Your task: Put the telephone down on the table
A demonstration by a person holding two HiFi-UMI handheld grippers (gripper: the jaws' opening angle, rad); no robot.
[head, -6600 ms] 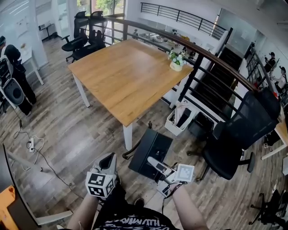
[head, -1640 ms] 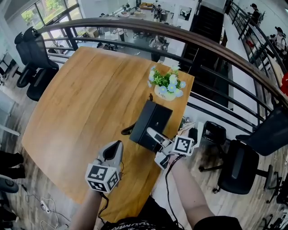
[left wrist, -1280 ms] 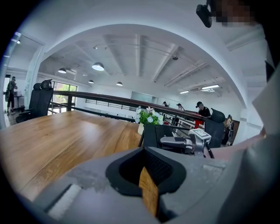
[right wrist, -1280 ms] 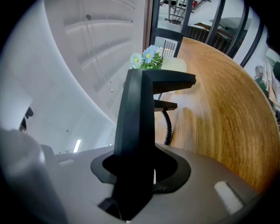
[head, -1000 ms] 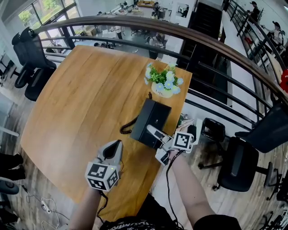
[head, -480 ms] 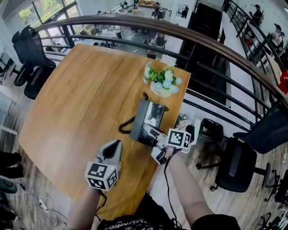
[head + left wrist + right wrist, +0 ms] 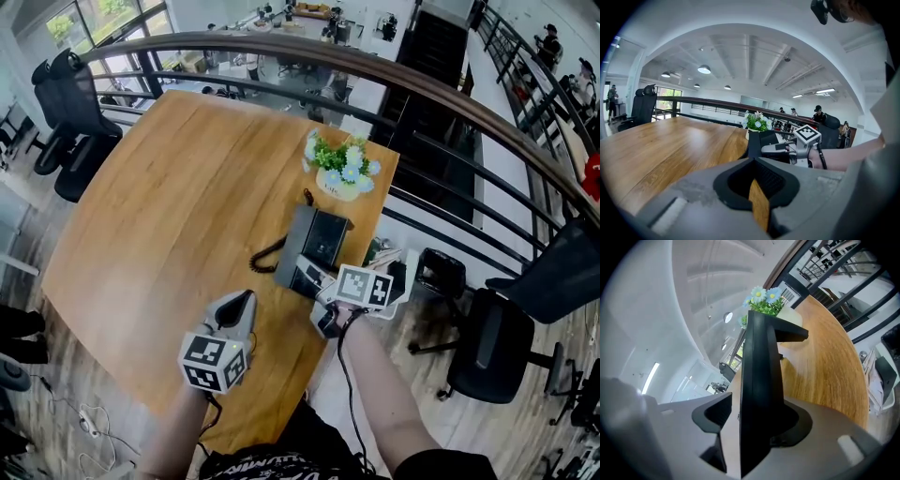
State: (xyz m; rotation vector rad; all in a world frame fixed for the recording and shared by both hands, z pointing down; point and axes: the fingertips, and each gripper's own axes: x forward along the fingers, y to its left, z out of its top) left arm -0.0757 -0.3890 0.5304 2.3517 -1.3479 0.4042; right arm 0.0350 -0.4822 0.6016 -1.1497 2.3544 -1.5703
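Head view: a black desk telephone with a coiled black cord is seen lying on the light wooden counter, near its right edge and just in front of a white pot of green leaves and pale blue flowers. The right tongs are held at the telephone's near edge. In the right gripper view the thin black edge of the telephone is shown standing between the two dark pads, which are being spread. A light gap is seen between one pad and the telephone, while the other pad lies close against it. The left tongs are held over the near part of the counter, apart from the telephone. In the left gripper view their pads are shown drawn almost together, with nothing gripped and only a narrow slit of wood showing through. A dark curved railing is seen beyond the counter, and a black office chair at the right.
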